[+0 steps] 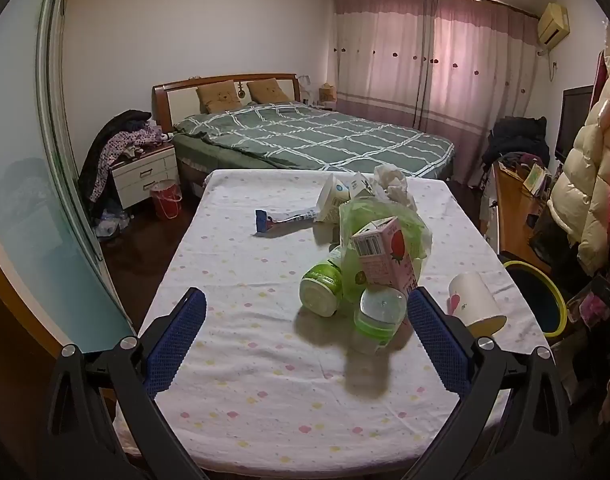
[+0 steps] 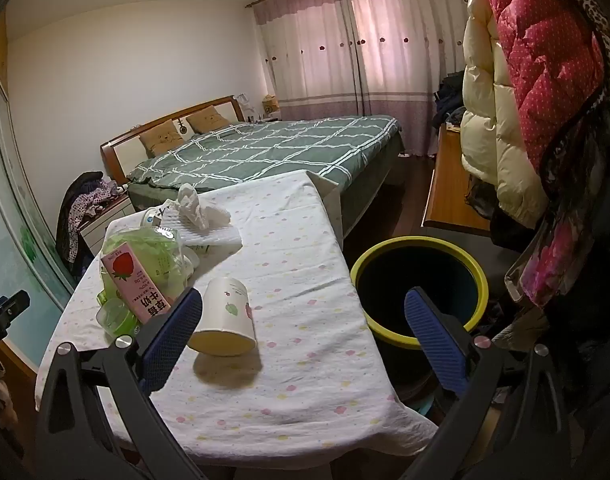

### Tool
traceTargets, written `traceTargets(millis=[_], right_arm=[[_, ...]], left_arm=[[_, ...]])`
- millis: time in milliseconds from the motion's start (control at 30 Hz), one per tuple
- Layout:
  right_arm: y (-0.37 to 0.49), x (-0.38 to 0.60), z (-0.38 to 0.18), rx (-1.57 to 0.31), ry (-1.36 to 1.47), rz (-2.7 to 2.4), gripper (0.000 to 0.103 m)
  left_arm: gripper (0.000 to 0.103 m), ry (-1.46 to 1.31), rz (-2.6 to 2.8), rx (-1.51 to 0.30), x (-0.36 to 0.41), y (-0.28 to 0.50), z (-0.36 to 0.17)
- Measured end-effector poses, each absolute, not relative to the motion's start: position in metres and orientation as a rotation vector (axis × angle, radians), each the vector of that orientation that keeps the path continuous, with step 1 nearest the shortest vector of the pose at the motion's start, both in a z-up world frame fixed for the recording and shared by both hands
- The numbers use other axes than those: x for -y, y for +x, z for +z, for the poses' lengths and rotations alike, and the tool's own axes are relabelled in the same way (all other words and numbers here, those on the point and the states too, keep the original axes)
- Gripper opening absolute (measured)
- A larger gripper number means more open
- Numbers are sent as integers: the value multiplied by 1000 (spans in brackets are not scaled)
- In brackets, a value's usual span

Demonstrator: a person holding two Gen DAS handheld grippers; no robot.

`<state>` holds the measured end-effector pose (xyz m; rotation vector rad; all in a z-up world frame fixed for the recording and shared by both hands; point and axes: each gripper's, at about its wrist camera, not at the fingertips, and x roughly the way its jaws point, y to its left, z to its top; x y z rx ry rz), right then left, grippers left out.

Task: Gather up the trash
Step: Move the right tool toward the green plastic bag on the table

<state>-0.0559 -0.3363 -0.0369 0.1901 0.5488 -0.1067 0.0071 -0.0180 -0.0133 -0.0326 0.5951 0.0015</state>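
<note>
Trash lies on a table with a dotted white cloth point(image 1: 241, 344). A pink strawberry milk carton point(image 1: 385, 258) leans on a green plastic bag point(image 1: 385, 216), with two green-lidded jars point(image 1: 321, 286) beside it. A paper cup point(image 1: 475, 304) lies on its side at the right; it also shows in the right wrist view point(image 2: 227, 318). A toothpaste tube point(image 1: 285, 218), white cartons point(image 1: 337, 196) and crumpled tissue point(image 1: 393, 184) lie farther back. My left gripper point(image 1: 307, 334) is open and empty, just short of the jars. My right gripper point(image 2: 303, 338) is open and empty, between the cup and a yellow-rimmed bin point(image 2: 419, 280).
The bin stands on the floor at the table's right edge. Hanging coats point(image 2: 525, 100) and a wooden desk point(image 2: 445, 196) crowd the right. A bed point(image 1: 305, 136) lies beyond the table, a nightstand point(image 1: 145, 172) and red bucket point(image 1: 167, 198) on the left.
</note>
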Motion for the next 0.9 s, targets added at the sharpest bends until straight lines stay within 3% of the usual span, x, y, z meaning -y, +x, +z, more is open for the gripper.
traceTargets(millis=[900], right_arm=[[-54,337,-40,-557,209,-103,97]], left_arm=[[99,-34,0,-605,19,10,-14]])
